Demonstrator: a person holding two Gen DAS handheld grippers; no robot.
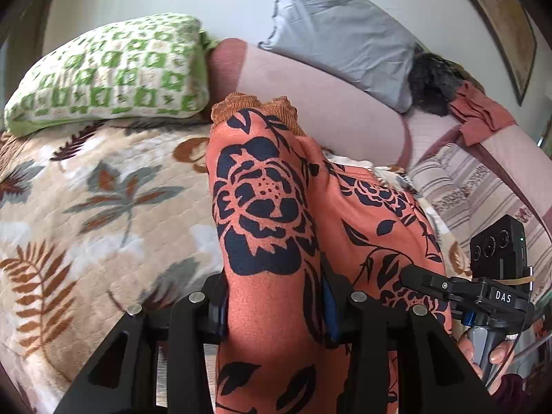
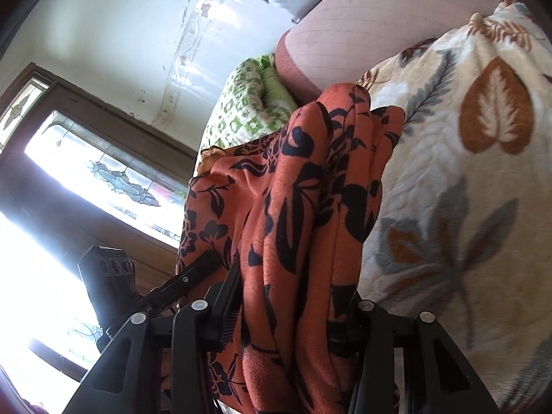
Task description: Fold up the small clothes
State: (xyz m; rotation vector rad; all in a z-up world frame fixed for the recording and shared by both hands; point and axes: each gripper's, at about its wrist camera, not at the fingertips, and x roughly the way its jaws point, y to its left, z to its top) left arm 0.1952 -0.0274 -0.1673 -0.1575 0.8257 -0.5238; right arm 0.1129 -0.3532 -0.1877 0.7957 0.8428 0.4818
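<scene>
The orange garment (image 1: pixel 265 214) with its dark navy flower print is bunched and lifted above the leaf-patterned blanket (image 1: pixel 103 207), filling the middle of both wrist views. Its ruffled orange hem (image 1: pixel 255 103) points toward twelve o'clock in the left view. The left gripper (image 1: pixel 274 314) is clamped on a thick fold of the cloth, pads pressing from both sides. The right gripper (image 2: pixel 289 314) likewise pinches a gathered bundle of the same garment (image 2: pixel 310 189). In the left view the right gripper (image 1: pixel 424 281) sits at four o'clock, a hand (image 1: pixel 483 352) on its handle. A green-checked pillow (image 1: pixel 110 72) lies at ten o'clock, a grey pillow (image 1: pixel 341 38) at one o'clock, and a pink bolster (image 1: pixel 310 86) between them.
</scene>
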